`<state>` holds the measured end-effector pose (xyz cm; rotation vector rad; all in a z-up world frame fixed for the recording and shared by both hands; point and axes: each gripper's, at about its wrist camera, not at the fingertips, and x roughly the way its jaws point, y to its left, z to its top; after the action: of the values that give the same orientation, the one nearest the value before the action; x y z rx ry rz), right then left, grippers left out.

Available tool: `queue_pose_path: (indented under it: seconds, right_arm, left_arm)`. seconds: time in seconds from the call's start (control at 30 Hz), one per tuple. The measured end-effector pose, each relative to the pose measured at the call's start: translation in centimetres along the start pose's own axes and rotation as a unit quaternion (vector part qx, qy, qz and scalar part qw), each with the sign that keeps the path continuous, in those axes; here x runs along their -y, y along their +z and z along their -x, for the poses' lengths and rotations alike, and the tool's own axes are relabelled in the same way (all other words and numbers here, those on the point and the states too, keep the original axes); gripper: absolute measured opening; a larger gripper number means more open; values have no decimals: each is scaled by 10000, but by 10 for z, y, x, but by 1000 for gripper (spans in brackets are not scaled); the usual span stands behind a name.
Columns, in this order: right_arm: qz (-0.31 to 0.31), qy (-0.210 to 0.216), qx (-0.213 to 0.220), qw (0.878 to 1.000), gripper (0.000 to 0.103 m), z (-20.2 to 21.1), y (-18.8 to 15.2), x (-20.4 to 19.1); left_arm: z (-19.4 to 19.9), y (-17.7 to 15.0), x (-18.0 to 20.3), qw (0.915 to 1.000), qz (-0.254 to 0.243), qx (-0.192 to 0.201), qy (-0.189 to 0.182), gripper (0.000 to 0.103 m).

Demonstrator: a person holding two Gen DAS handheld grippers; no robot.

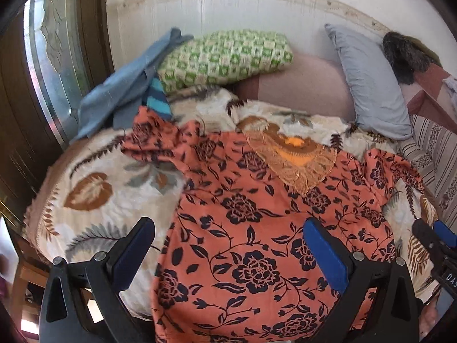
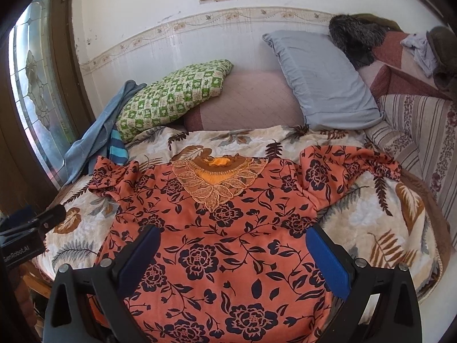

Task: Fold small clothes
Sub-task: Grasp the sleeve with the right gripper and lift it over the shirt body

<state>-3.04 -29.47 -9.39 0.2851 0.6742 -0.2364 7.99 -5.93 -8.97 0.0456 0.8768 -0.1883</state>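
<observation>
Lying spread face-up across the leaf-print blanket (image 2: pixel 380 214) on the bed, the orange floral dress (image 2: pixel 228 228) has its lace-trimmed neckline (image 2: pixel 220 177) toward the pillows and both short sleeves out to the sides, the left one rumpled. We hold the left gripper (image 1: pixel 228 243) above the dress's lower left part, its blue-padded fingers (image 1: pixel 325 254) spread wide with nothing between them; the hem hangs over the bed's near edge below. Our right gripper (image 2: pixel 232 250) hovers over the middle of the skirt, its fingers equally far apart and empty. Each gripper shows at the edge of the other's view, so the two sit close side by side. Behind the dress, a green checked pillow (image 2: pixel 174 97) leans on a pink bolster (image 2: pixel 251 100), a grey pillow (image 2: pixel 322 80) rests against the wall, and a blue garment (image 2: pixel 94 140) lies crumpled beside the glass-paned door (image 2: pixel 37 80), with a striped turquoise cloth (image 2: pixel 117 148) just next to it.
</observation>
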Motion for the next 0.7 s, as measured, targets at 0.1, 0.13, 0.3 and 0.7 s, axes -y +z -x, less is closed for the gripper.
queue_pose_path:
  seconds: [0.1,0.13,0.3,0.7]
  right_arm:
    - [-342,-132,-2,9993,103,-36,6,41]
    - [-465,-280,24,9985,103,-48,10,59]
    - [-1949,-459,363,9791,103,-102,33,180]
    - [-5017,554,903,8585,98,-217,52,391]
  left_arm:
    - [-54,5,8,9990,47,-383,241,103]
    - [-68,9,10,9985,68,-469,289,103]
    - [-116,40,28,9979,138,-246,590,103]
    - [-190,48,75,9949,-842,526,185,103]
